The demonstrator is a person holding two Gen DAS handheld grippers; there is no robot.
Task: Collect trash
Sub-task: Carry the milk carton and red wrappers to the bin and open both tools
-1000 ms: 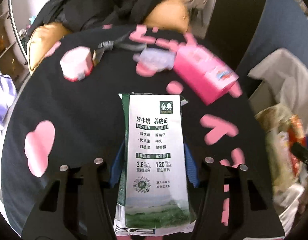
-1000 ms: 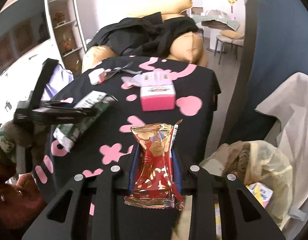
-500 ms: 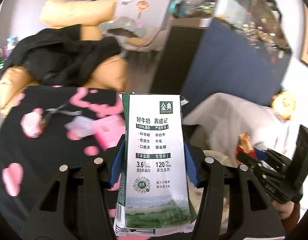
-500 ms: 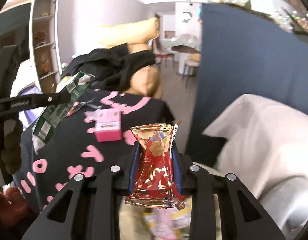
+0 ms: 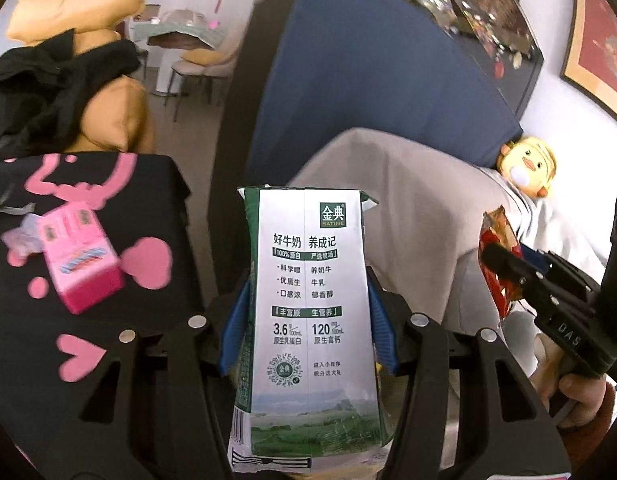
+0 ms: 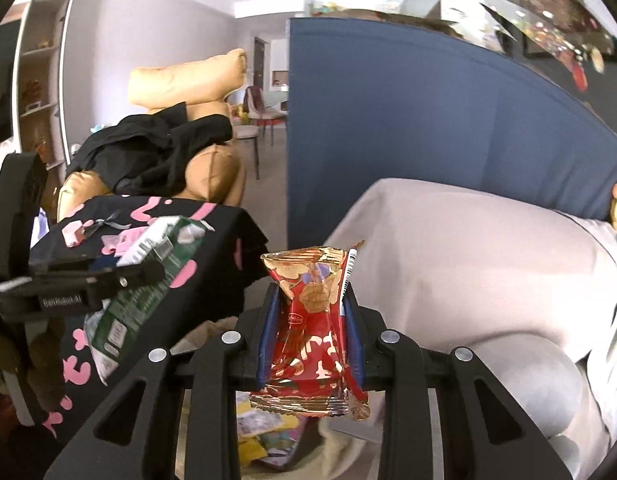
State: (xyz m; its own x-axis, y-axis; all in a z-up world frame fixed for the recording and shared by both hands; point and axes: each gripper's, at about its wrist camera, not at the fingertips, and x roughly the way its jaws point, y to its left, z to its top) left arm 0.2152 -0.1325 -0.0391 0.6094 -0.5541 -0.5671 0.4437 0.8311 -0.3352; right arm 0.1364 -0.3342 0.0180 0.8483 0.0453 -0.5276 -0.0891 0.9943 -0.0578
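Left gripper (image 5: 308, 312): you hold one flattened milk carton (image 5: 310, 320) clamped mid-body, aloft beside the black tablecloth (image 5: 108, 360); it is light, stiff board, so grip the flat faces. One pink carton (image 5: 82, 264) lies on that cloth. Right gripper (image 6: 310, 332): clenched on one red snack wrapper (image 6: 312, 336), light, crinkly and slippery, above what may be a trash bag (image 6: 268, 436).

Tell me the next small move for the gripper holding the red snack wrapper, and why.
Probably lower the right gripper a little and open its fingers. It is shut on the red snack wrapper, and directly beneath it sits the trash bag with wrappers already inside, so a release here should likely drop the wrapper in.
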